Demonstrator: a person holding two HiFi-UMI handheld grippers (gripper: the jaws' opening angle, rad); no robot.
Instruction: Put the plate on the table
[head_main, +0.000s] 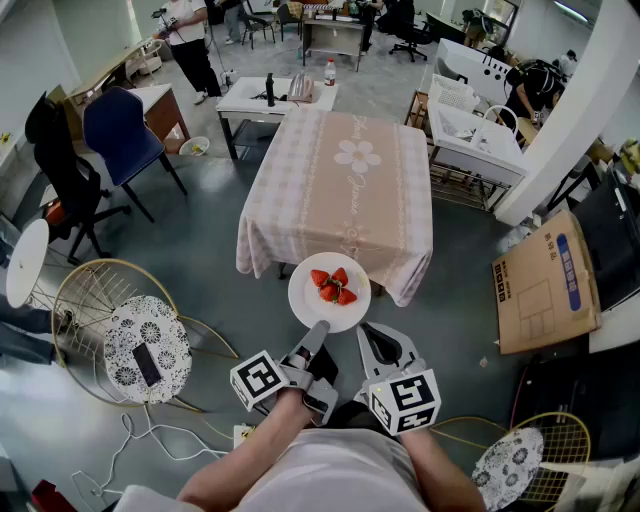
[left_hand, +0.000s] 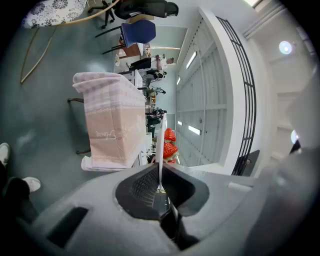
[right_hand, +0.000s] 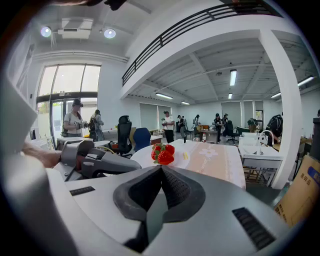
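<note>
Left gripper (head_main: 318, 332) clamps the near rim of the white plate (head_main: 303, 297) to carry the strawberries (head_main: 332, 285) level (cloth-covered table (head_main: 340, 190) just ahead). Right gripper (head_main: 367, 333) is closed and empty, beside the plate.

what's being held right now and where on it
The left gripper pinches the white plate, carrying strawberries, by its near rim; the right gripper is shut on nothing.

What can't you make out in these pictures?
- Left gripper view: plate is edge-on, so its top face is hidden.
- Right gripper view: plate's near rim is hidden behind the right gripper.
- Head view: table legs are hidden by the cloth; far bottle label is too small.
</note>
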